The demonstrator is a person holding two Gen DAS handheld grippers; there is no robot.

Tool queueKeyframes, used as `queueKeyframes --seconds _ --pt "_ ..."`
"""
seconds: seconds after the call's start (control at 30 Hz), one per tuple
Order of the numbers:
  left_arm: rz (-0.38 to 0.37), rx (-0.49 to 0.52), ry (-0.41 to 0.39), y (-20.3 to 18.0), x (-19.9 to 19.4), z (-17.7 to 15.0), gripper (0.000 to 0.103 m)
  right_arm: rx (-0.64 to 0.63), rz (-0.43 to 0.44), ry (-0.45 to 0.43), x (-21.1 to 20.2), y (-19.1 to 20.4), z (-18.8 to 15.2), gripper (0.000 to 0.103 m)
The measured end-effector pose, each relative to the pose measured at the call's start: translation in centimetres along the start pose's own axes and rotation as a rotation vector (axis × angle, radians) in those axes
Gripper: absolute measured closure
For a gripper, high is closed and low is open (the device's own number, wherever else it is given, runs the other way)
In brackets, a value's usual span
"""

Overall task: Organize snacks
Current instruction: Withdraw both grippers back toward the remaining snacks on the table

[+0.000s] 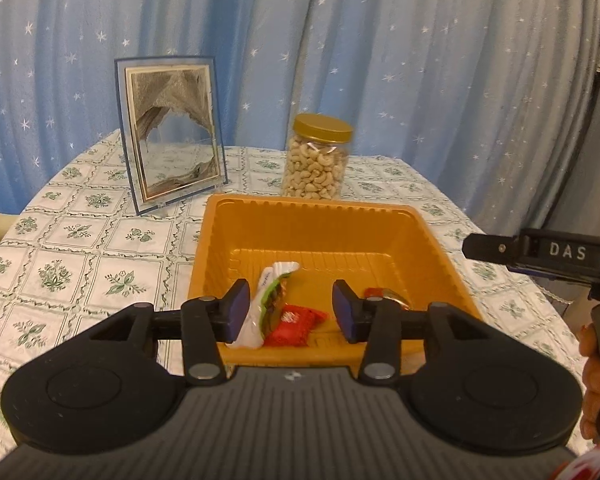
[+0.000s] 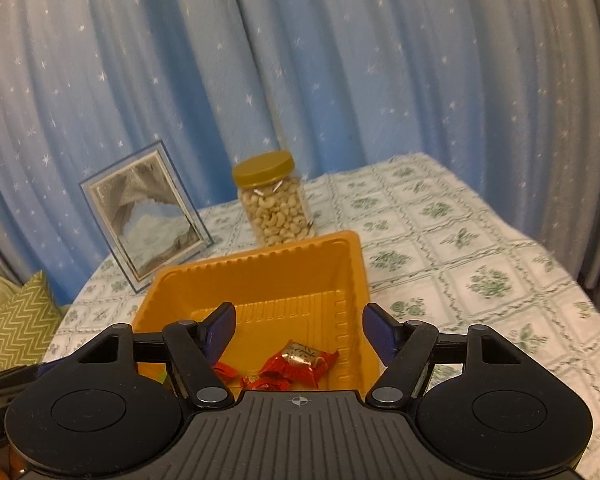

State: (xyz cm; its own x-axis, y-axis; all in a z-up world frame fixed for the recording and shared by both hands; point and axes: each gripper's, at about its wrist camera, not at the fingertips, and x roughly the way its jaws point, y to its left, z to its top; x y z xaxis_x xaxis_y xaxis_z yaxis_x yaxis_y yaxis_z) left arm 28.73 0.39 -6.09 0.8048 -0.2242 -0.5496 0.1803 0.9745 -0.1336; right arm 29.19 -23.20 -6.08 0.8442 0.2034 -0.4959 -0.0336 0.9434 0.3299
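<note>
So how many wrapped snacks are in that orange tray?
3 that I can see: a white-green packet at the left, a red one beside it, and a red-gold one at the right. The grippers may hide others.

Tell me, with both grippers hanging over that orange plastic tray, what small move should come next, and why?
Probably lift both away to look for more snacks. The left gripper and right gripper stand open with nothing held. A white-and-green packet and red-wrapped candies already lie in the orange plastic tray. Only the gold-lidded jar of cashews remains outside it, behind the tray.
</note>
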Motion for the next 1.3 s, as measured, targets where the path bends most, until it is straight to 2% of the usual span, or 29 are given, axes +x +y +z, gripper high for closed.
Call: queueKeyframes --seconds 0.2,0.37,0.6,0.83,1.0,1.3 --pt "0.008 -0.022 0.018 -0.8 -3.8 -2.3 0.06 -0.005 -0.025 -0.025 -4.8 0.2 -2.0 0.033" --pt "0.024 -0.024 0.049 -1.5 -6.8 -4.6 0.059 -0.004 -0.033 0.003 -8.3 0.6 -4.1 0.033" --pt "0.064 -0.011 0.093 -2.2 -10.9 -7.3 0.051 -0.049 -0.043 0.01 -13.2 1.7 -7.6 0.033" --pt "0.071 -0.035 0.107 -2.3 -14.3 -9.8 0.047 -0.076 -0.034 0.043 -17.0 3.2 -10.6 0.033" --pt "0.079 -0.046 0.126 -2.1 -16.4 -11.5 0.039 -0.063 -0.03 0.072 -18.6 3.8 -12.1 0.033" --pt "0.109 -0.043 0.152 -1.0 -17.9 -13.8 0.036 -0.094 -0.052 0.118 -18.9 4.4 -14.8 0.033"
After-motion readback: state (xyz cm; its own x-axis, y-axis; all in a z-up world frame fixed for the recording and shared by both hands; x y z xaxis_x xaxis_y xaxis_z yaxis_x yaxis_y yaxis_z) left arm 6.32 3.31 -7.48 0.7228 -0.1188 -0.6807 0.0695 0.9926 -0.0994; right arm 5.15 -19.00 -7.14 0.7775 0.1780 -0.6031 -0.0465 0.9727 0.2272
